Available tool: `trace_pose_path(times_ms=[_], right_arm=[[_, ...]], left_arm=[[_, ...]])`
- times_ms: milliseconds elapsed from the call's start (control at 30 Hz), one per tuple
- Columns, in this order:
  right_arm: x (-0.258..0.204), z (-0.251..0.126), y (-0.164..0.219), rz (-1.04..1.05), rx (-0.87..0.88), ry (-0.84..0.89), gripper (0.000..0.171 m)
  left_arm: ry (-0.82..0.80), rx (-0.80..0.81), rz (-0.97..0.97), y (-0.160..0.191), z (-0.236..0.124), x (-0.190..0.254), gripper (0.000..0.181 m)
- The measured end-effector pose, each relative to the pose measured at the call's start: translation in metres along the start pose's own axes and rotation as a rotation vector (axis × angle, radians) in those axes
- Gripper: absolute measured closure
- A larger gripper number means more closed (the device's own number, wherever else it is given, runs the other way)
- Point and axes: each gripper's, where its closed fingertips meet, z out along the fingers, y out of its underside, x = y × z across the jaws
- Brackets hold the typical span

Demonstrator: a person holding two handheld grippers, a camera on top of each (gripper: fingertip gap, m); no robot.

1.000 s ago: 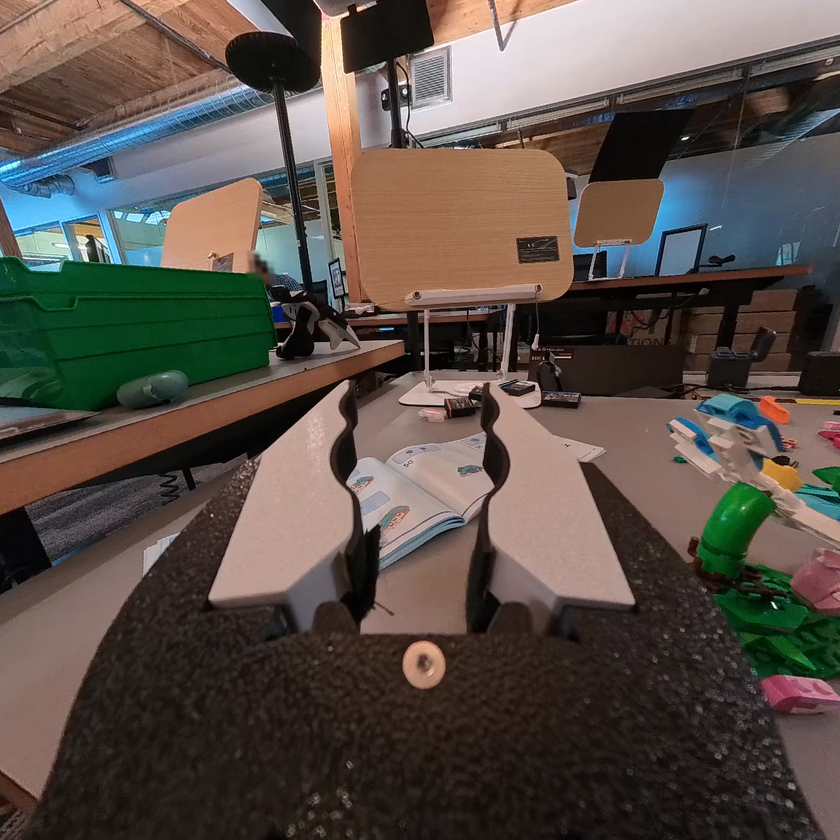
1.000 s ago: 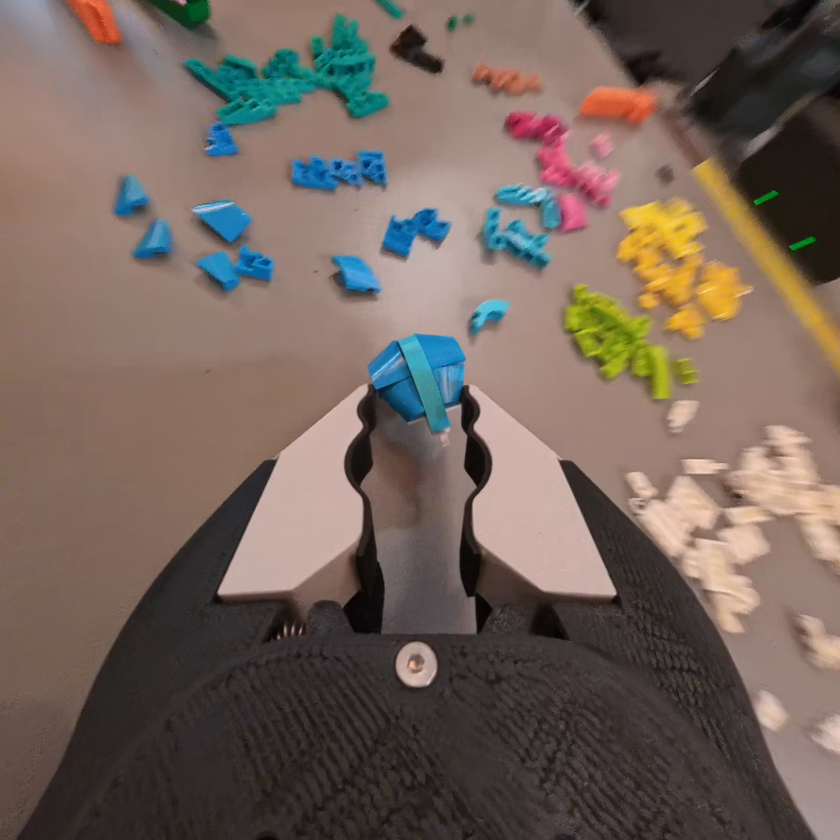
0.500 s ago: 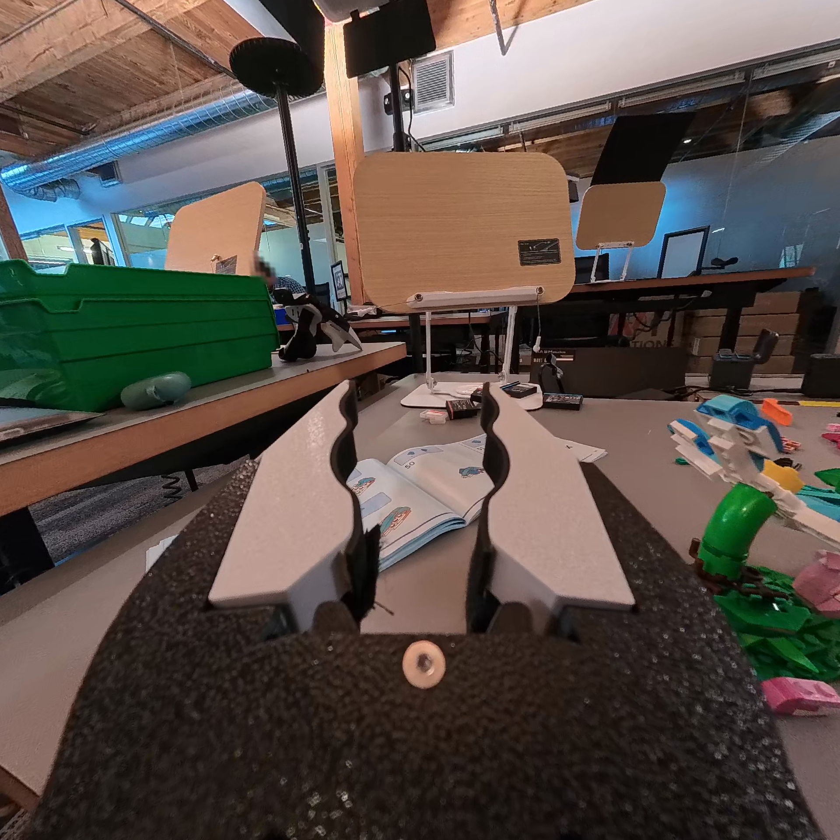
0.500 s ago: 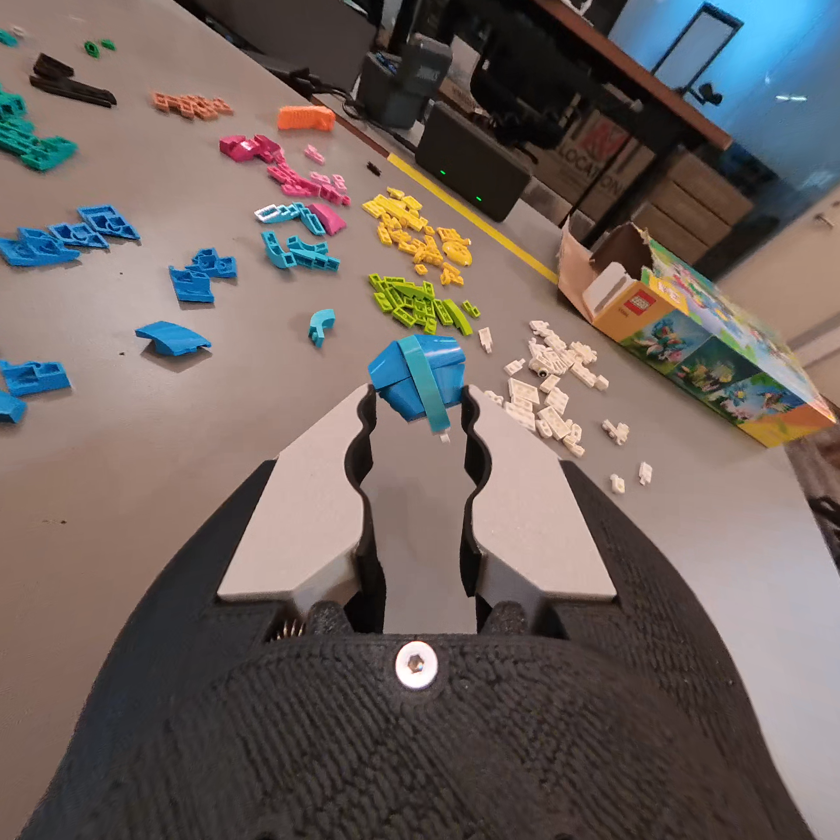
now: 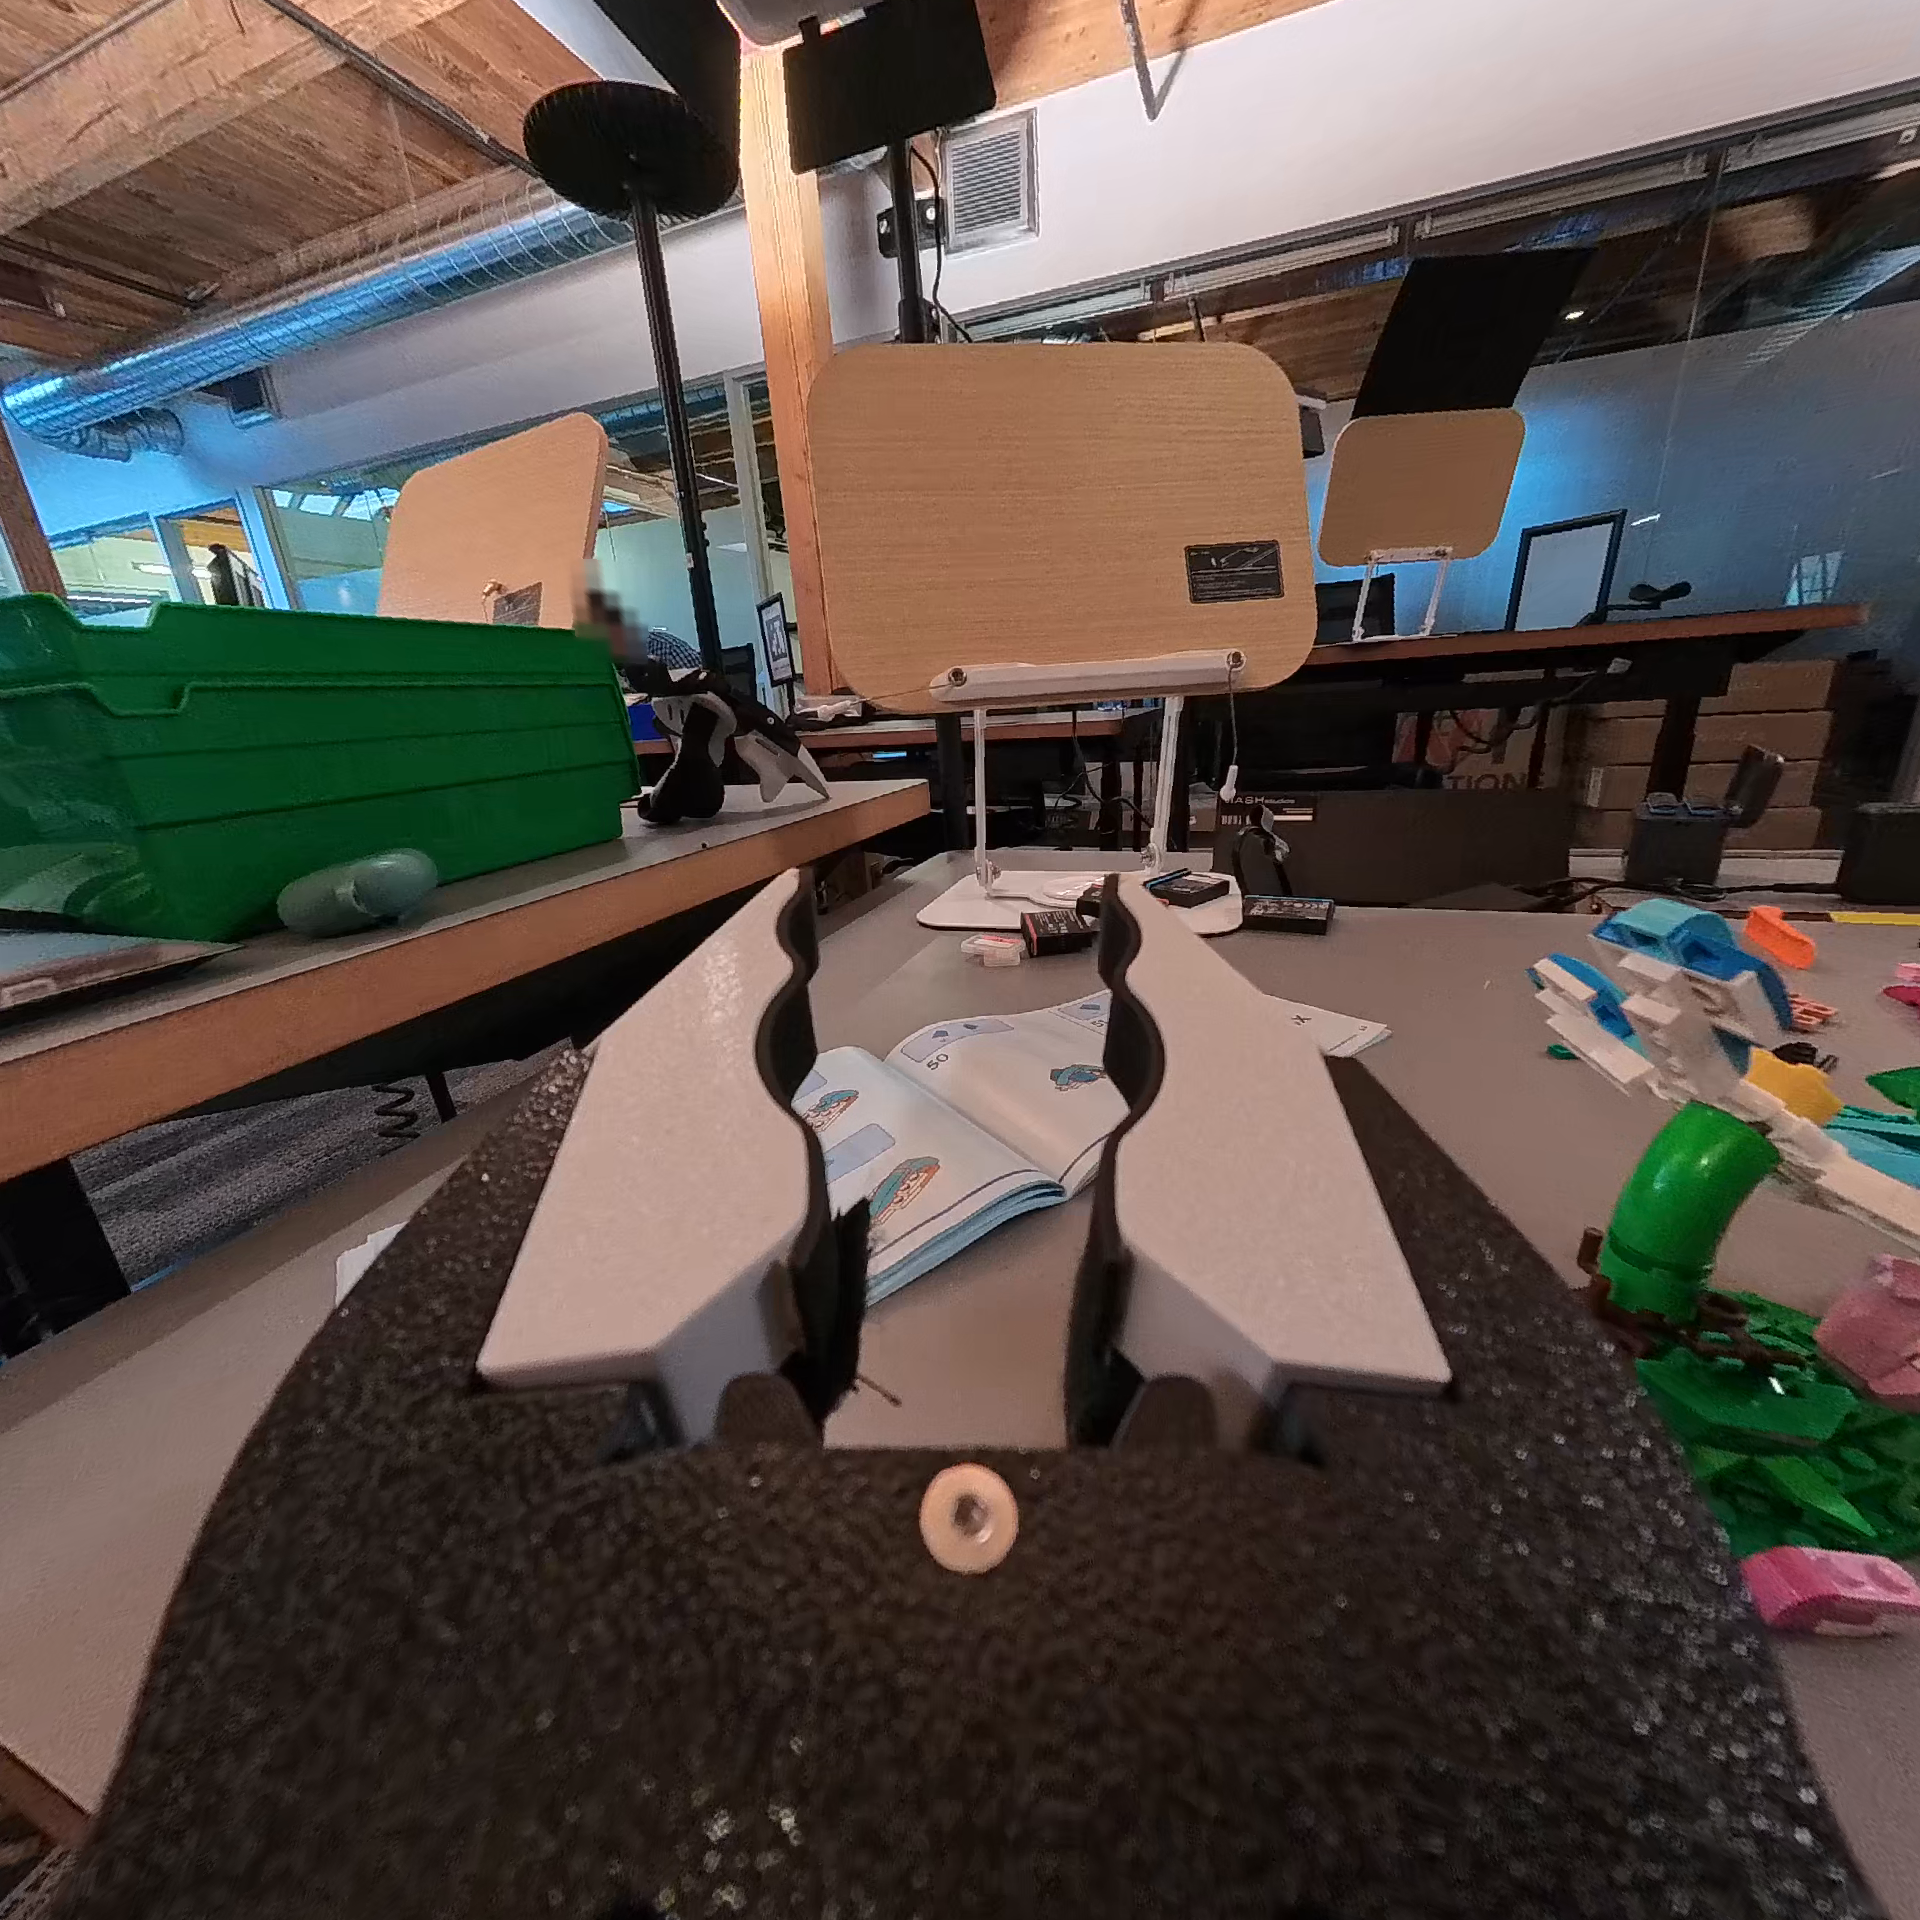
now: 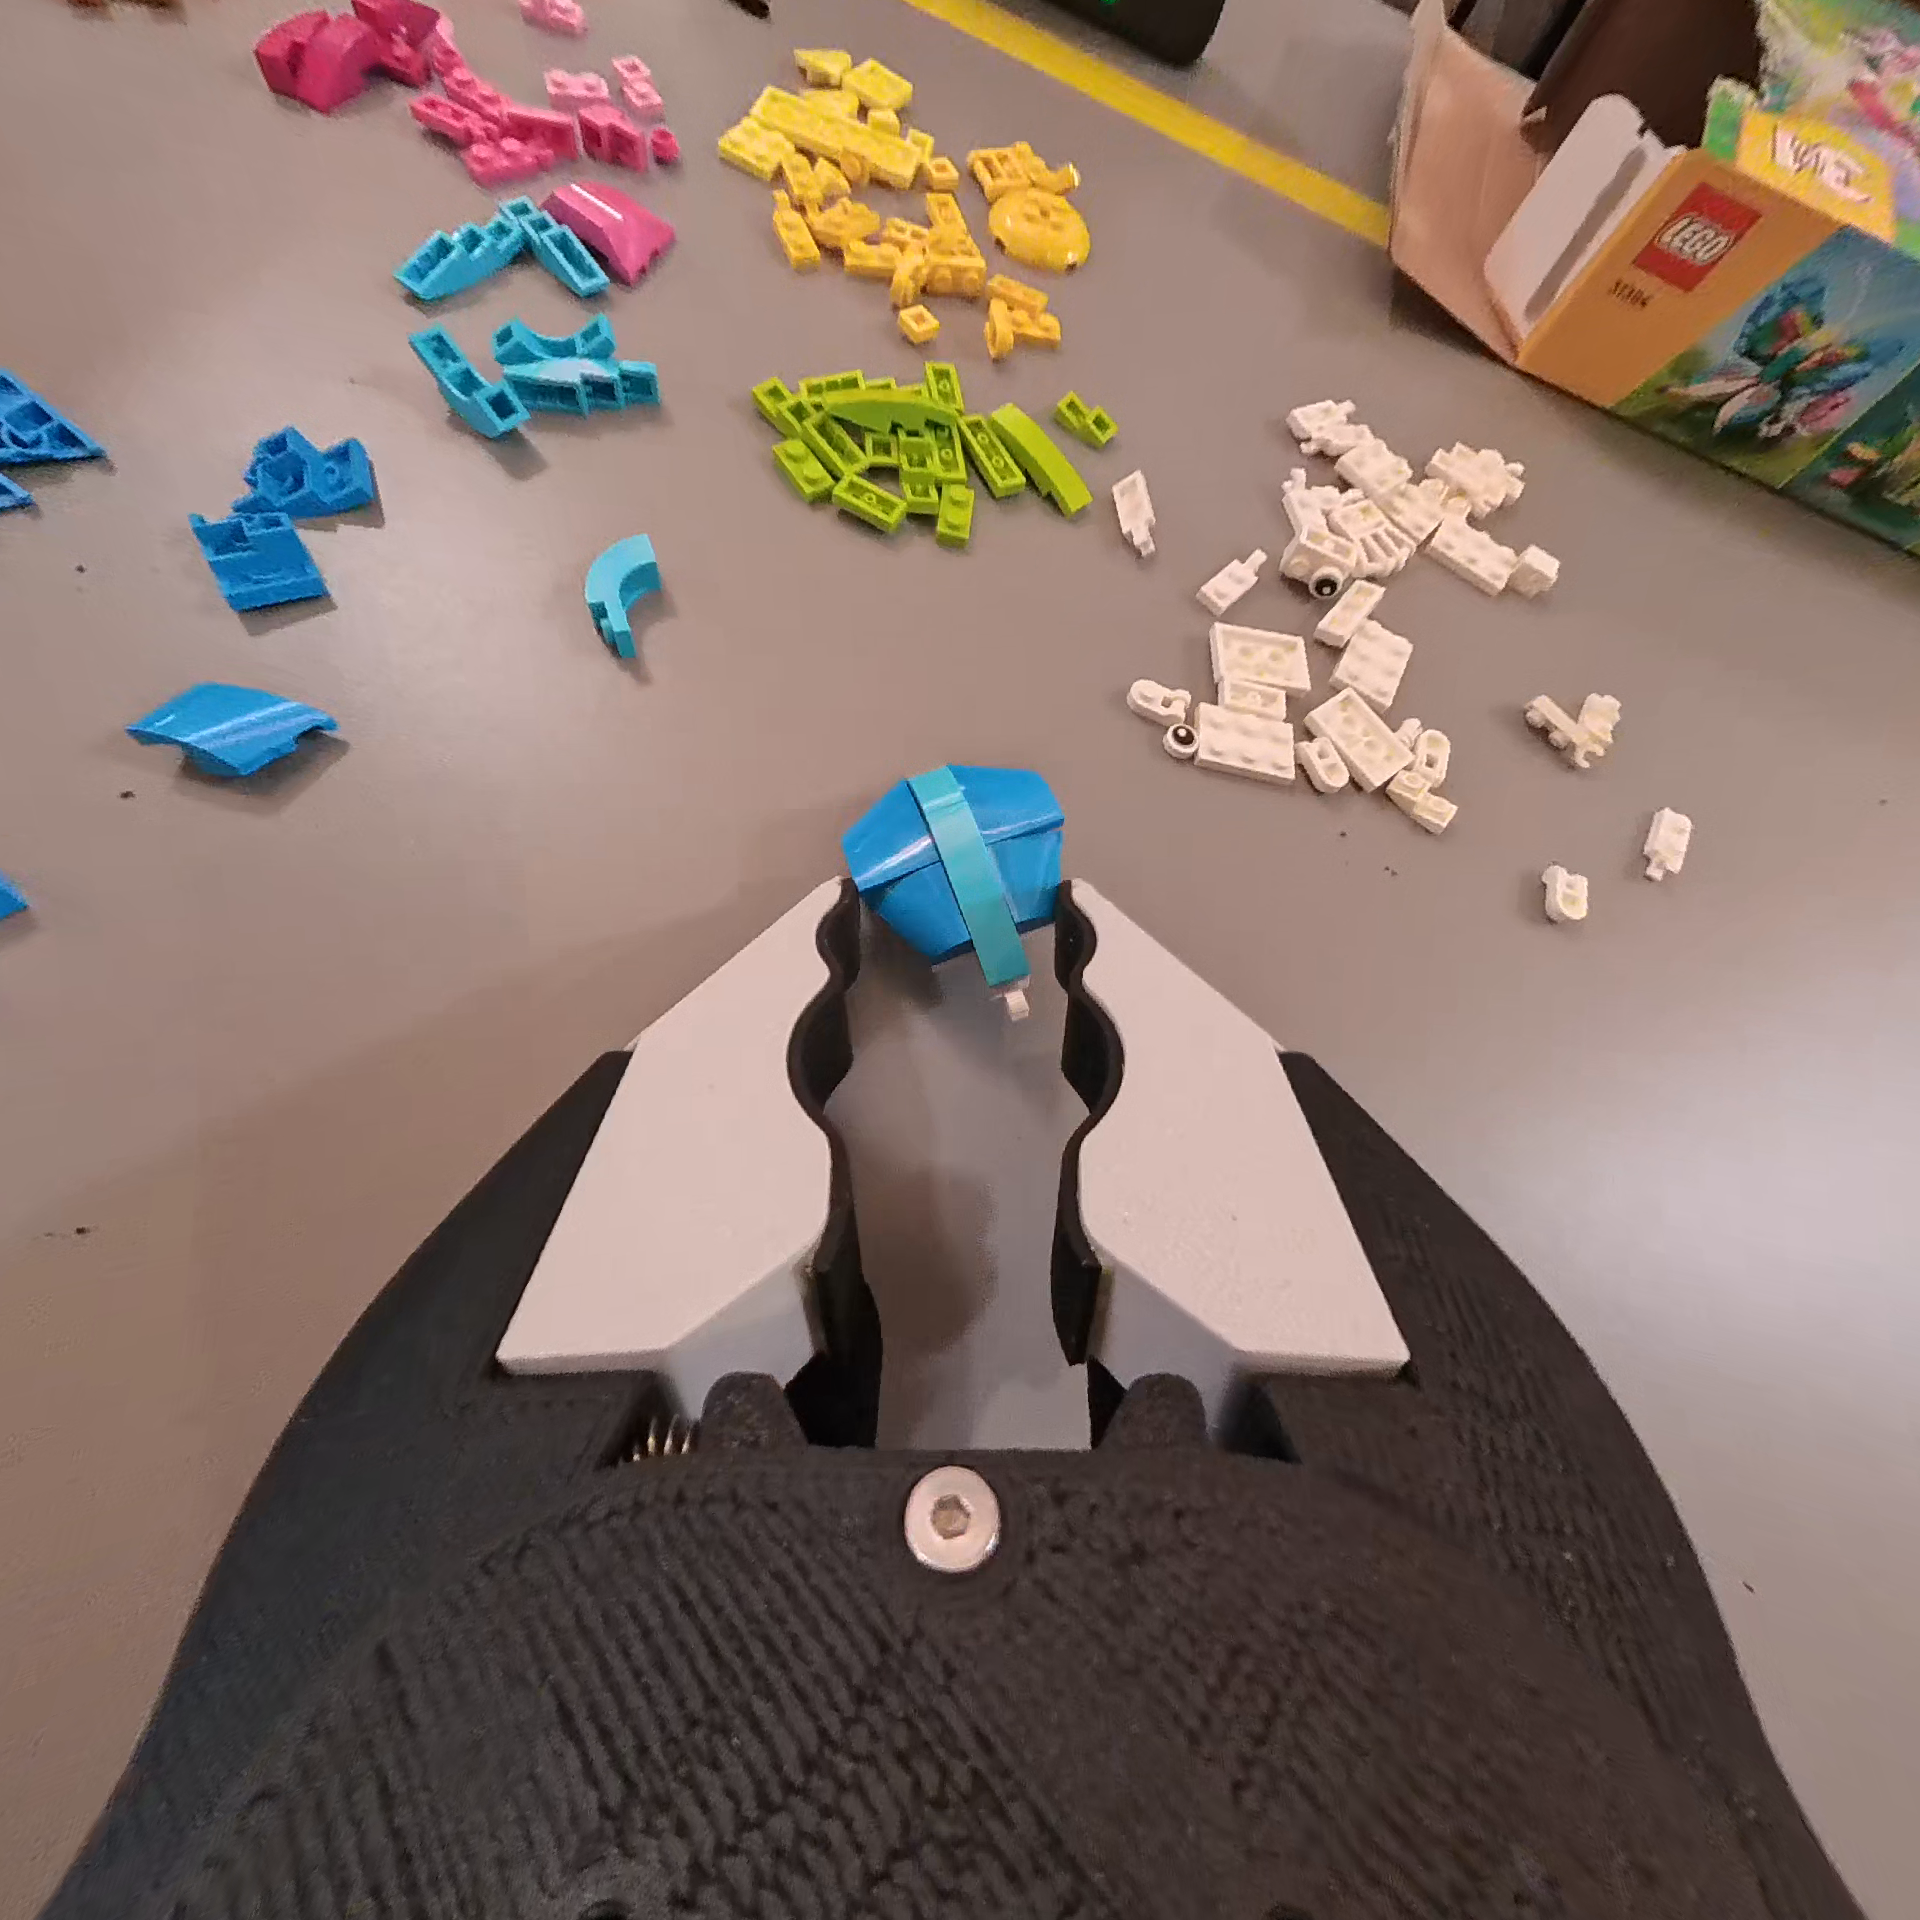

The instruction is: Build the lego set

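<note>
My right gripper [image 6: 956,894] is shut on a small blue lego assembly [image 6: 940,857] with a light-blue curved strip over it, held above the grey table. Ahead lie sorted piles: white pieces [image 6: 1351,623], lime-green pieces [image 6: 914,457], yellow pieces [image 6: 904,218], pink pieces [image 6: 499,114] and blue pieces [image 6: 270,520]. My left gripper [image 5: 956,894] is open and empty, low over the table, pointing at the open instruction booklet [image 5: 966,1122]. The partly built model [image 5: 1704,1122], with a green curved pipe and blue-white wings, stands on a green base at the right.
The lego box [image 6: 1704,229] lies open at the far right, beyond a yellow floor line. A wooden book stand [image 5: 1049,540] stands behind the booklet with small black items at its foot. A green bin [image 5: 291,748] sits on a neighbouring table at the left.
My right gripper has swung to the right and tilted down with the blue assembly, so the white pieces and box are now close ahead. The left gripper has barely moved.
</note>
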Motion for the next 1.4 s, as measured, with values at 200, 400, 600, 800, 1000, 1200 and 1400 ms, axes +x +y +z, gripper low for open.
trace_pose_path(times_ms=[200, 400, 600, 800, 1000, 1200, 1400], right_arm=[[-0.009, 0.002, 0.003, -0.01, -0.024, -0.065, 0.119], [-0.015, -0.012, 0.014, 0.011, -0.029, -0.15, 0.109], [-0.024, -0.017, 0.014, 0.088, -0.018, -0.259, 0.109], [-0.04, -0.027, 0.01, 0.101, -0.003, -0.372, 0.111], [0.017, -0.039, -0.015, -0.025, 0.101, -0.264, 0.113], [0.082, -0.034, -0.096, 0.043, 0.628, -0.147, 0.122], [0.104, -0.003, -0.146, -0.136, 0.853, -0.006, 0.125]], left_arm=[[-0.002, -0.001, 0.0, 0.0, 0.0, 0.0, 0.129], [-0.011, 0.001, -0.007, 0.0, 0.0, -0.002, 0.128], [-0.014, -0.004, -0.003, 0.001, 0.0, -0.002, 0.128], [-0.028, 0.008, -0.02, -0.002, -0.002, -0.006, 0.127], [-0.153, 0.032, -0.009, -0.047, -0.025, -0.02, 0.125], [-0.002, 0.115, 0.053, -0.111, -0.029, 0.057, 0.121], [0.161, 0.17, 0.221, -0.141, -0.045, 0.171, 0.112]])
